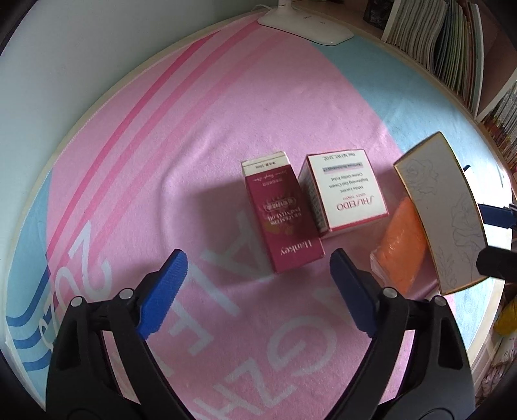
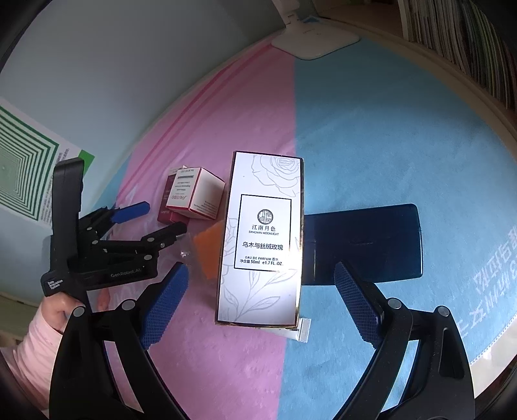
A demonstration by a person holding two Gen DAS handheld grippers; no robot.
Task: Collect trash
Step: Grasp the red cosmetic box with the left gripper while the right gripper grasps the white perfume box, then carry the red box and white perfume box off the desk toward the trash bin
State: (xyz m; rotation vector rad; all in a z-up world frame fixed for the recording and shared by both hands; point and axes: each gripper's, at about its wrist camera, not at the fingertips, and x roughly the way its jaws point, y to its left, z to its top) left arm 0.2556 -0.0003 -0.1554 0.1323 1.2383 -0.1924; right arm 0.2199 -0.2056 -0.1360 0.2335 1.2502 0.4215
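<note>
Box, dark red (image 1: 284,223), lies between and beyond left gripper's (image 1: 255,284) fingers.

White box (image 2: 261,239), near mat middle: "江南月色", "BANGNAN MOONLIGHT", "乌木与丝绒玫瑰", "EAU DE PARFUM 50ml e1.7 FL.OZ." Small white box (image 1: 347,190): "SHISEIDO", smaller lines too fine to read. Red box (image 1: 284,223): "Hankey"; rest blurred. Left gripper (image 2: 152,219) body: "GenRobot.AI", "Data Acquisition System". Mat (image 1: 200,135) print near left edge: "2024"; other letters partial.

A pink and blue cloth (image 1: 226,122) covers the surface. A white lamp base (image 1: 307,26) stands at its far edge, beside shelved books (image 1: 452,48).
</note>
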